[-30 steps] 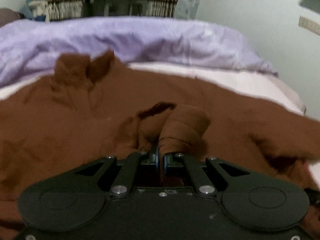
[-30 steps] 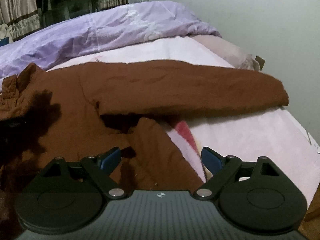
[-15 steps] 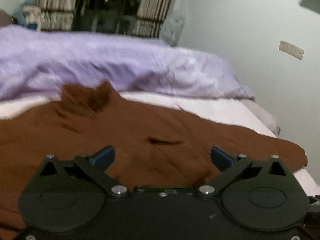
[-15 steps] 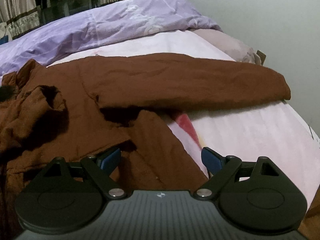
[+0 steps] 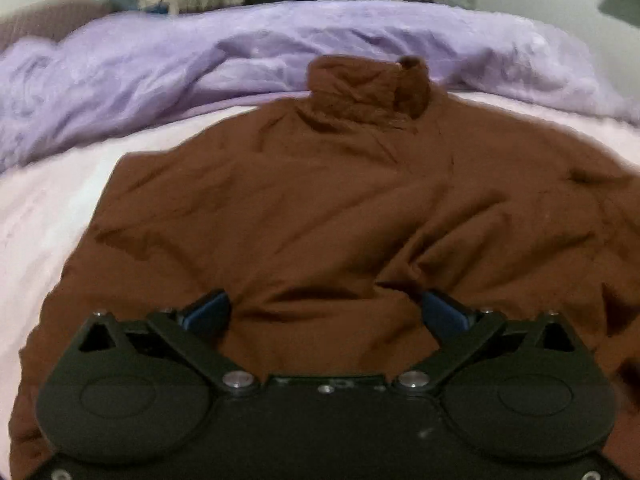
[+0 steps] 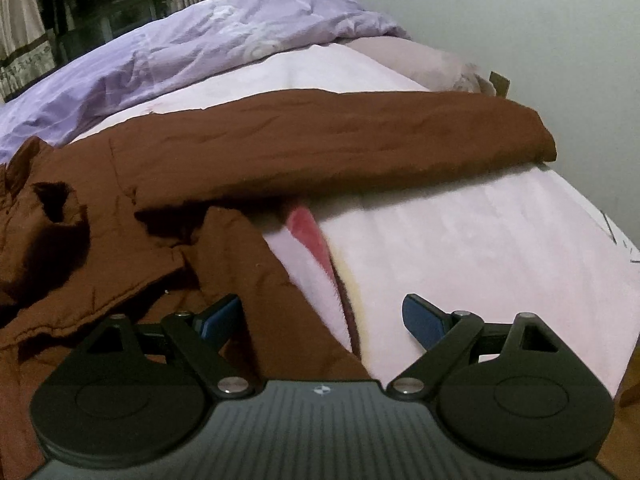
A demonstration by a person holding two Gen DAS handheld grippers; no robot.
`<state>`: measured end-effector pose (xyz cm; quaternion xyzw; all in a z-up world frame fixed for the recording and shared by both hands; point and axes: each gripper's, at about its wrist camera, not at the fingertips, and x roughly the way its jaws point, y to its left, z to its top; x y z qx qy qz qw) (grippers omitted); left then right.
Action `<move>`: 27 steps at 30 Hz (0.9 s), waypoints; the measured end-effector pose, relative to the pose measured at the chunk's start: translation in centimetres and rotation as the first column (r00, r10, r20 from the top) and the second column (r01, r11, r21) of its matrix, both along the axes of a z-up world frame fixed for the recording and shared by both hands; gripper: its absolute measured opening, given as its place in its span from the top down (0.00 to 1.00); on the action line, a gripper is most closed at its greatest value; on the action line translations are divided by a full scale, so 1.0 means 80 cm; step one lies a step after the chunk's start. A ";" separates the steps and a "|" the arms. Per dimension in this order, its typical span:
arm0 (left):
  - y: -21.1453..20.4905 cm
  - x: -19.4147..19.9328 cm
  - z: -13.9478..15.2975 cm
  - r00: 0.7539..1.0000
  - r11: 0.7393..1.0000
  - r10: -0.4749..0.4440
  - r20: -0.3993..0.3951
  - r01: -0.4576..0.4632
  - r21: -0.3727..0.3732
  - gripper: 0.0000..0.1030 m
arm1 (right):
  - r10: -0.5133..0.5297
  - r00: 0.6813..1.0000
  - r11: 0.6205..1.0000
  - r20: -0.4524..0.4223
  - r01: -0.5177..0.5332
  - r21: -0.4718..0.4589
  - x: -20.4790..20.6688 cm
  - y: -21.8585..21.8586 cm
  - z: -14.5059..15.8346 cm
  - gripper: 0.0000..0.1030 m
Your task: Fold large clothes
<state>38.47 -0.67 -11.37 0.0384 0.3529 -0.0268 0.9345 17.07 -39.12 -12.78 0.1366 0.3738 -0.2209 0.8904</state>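
A large brown jacket (image 5: 320,200) lies spread on the pink bed sheet (image 5: 52,208), its collar (image 5: 364,84) at the far end by the purple duvet. My left gripper (image 5: 326,312) is open and empty, low over the jacket's near part. In the right wrist view the jacket (image 6: 120,200) lies to the left, and its right sleeve (image 6: 340,140) stretches out across the sheet toward the bed's right edge. My right gripper (image 6: 322,316) is open and empty, over the jacket's right edge where it meets the sheet (image 6: 480,240).
A crumpled purple duvet (image 5: 200,60) lies along the far side of the bed, also in the right wrist view (image 6: 192,40). A white wall (image 6: 520,20) runs along the right. Curtains (image 6: 24,32) hang behind the bed. A pillow (image 6: 432,64) lies at the far right.
My left gripper let go of the brown fabric fold it held, opened, and swung left to face the collar. The right gripper moved slightly closer over the jacket's right edge.
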 end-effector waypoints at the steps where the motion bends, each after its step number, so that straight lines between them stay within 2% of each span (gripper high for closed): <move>1: -0.002 -0.006 0.003 1.000 1.000 -0.008 0.011 0.008 0.016 0.00 | 0.001 1.000 1.000 0.001 -0.001 -0.003 -0.001 0.000 0.001 0.00; 3: -0.003 -0.009 0.019 1.000 0.999 -0.006 0.012 0.005 0.036 0.00 | 0.004 1.000 1.000 0.000 -0.004 -0.005 -0.001 0.000 0.001 0.00; 8: 0.035 -0.037 0.056 0.986 0.995 0.070 0.148 -0.080 0.061 0.00 | 0.004 1.000 1.000 0.007 -0.004 0.002 -0.005 -0.005 0.001 0.00; 10: 0.062 -0.032 0.048 0.983 0.989 0.123 0.134 -0.133 0.068 0.00 | 0.003 1.000 1.000 0.008 -0.003 0.010 -0.007 -0.009 0.000 0.00; 12: 0.082 -0.018 0.016 0.985 0.983 0.158 0.073 -0.164 0.087 0.00 | 0.001 1.000 1.000 0.013 -0.002 0.028 -0.010 -0.014 -0.002 0.00; 13: 0.091 -0.013 -0.001 0.983 0.981 0.169 0.073 -0.175 0.085 0.00 | 0.000 1.000 0.999 0.017 0.000 0.039 -0.011 -0.016 -0.003 0.00; 14: 0.101 -0.017 -0.012 0.980 0.983 0.174 0.093 -0.178 0.037 0.00 | -0.001 1.000 0.999 0.021 0.000 0.052 -0.012 -0.019 -0.004 0.00; 15: 0.106 -0.020 -0.011 0.978 0.983 0.183 0.097 -0.184 0.003 0.00 | -0.001 1.000 0.998 0.026 0.000 0.060 -0.014 -0.021 -0.004 0.00; 16: 0.105 -0.019 -0.005 0.978 0.982 0.185 0.099 -0.187 0.008 0.00 | 0.000 0.999 0.998 0.032 -0.002 0.065 -0.017 -0.022 -0.003 0.00; 18: 0.091 -0.022 0.011 0.974 0.979 0.188 0.127 -0.196 0.057 0.00 | -0.003 0.999 0.997 0.050 -0.001 0.071 -0.024 -0.027 0.001 0.00; 20: 0.070 -0.030 0.030 0.978 0.987 0.142 0.153 -0.152 0.056 0.00 | -0.010 0.998 0.996 0.068 0.004 0.084 -0.031 -0.034 0.005 0.00; 23: 0.014 -0.033 0.061 0.981 0.999 0.042 0.188 -0.039 -0.022 0.00 | -0.063 0.996 0.997 0.065 0.059 0.055 -0.042 -0.047 0.009 0.00; 27: -0.086 -0.030 0.079 0.969 0.985 -0.124 0.216 0.146 -0.088 0.00 | -0.118 0.991 0.992 0.062 0.115 0.049 -0.061 -0.070 0.012 0.00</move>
